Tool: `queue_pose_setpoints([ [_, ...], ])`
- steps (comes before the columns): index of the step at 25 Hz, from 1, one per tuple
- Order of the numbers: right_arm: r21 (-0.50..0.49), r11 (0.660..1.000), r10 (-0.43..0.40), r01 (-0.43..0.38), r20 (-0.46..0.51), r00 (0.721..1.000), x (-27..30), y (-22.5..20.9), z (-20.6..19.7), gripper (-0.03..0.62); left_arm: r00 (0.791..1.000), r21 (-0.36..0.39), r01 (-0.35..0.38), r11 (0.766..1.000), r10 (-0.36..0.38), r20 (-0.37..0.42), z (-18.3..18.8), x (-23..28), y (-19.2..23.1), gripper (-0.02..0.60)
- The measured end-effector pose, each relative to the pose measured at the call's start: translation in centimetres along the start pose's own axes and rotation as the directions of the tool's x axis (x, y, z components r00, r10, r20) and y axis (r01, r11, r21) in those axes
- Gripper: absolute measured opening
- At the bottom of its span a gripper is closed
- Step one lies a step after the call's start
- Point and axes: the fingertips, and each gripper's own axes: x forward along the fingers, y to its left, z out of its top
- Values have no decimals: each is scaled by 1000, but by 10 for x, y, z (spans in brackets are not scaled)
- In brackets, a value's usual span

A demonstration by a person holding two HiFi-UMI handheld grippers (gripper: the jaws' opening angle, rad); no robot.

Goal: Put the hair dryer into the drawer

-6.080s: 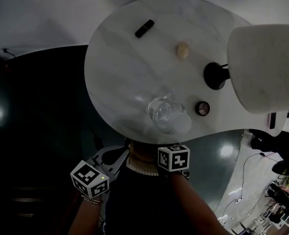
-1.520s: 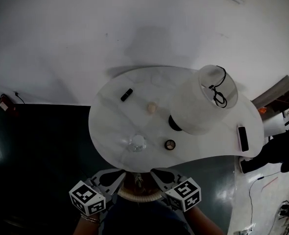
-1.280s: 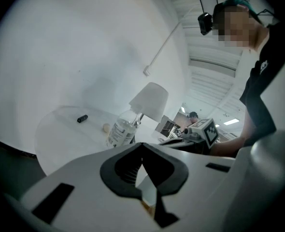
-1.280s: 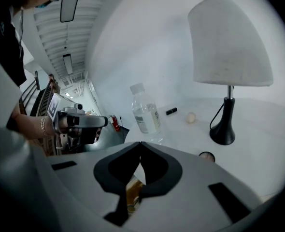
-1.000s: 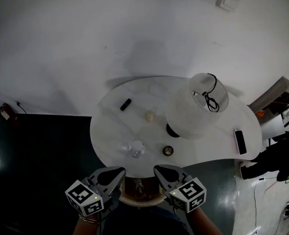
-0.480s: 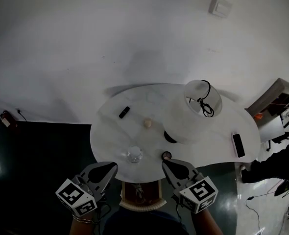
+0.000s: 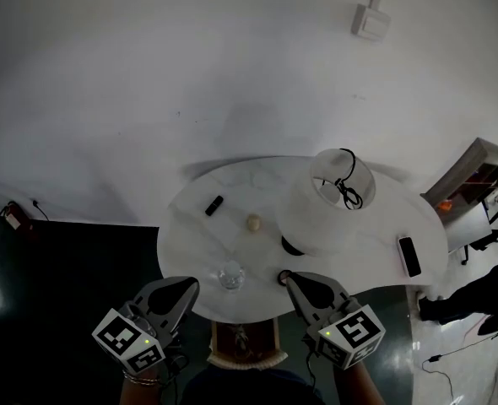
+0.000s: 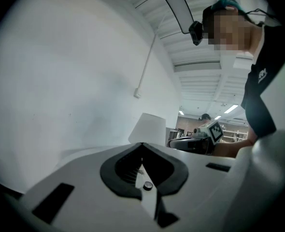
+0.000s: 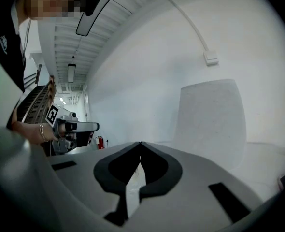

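No hair dryer and no drawer show plainly in any view. In the head view my left gripper [image 7: 186,286] and right gripper [image 7: 288,279] hover at the near edge of the white table [image 7: 198,247], both shut and empty. In the left gripper view the left gripper [image 8: 142,144] has its tips together, and the right gripper's marker cube [image 8: 213,131] is seen beyond them. The right gripper [image 9: 140,143] is likewise shut, with the lamp shade [image 9: 211,122] ahead of it and the left gripper [image 9: 70,128] off to the left.
On the table stand a white lamp [image 7: 327,202], a clear glass [image 7: 230,275], a beige round object [image 7: 253,223], a small black item [image 7: 213,205] and a phone [image 7: 408,256]. A brown thing with a pale rim [image 7: 242,344] sits below the table's near edge. A shelf [image 7: 475,174] stands at right.
The head view has pulled back, so the table looks smaller and more wall shows. Both grippers have risen and spread apart, still shut.
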Motion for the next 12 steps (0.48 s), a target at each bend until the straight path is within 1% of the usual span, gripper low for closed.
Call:
queue_pose_setpoints([
  [3,-26,999,-20,20,15,1000,-3,-4,9,18,1000,16,-5,1000,5,15,6,2,-2,8],
  [10,-49,997,-48,51,61,997,-13,-10,33,18,999,61,-19,998,16,52,24,1,-6,8],
  [12,-51,996,-68,72,64,996,-17,-16,36,18,998,69,-23,997,19,63,30,0,-6,8],
])
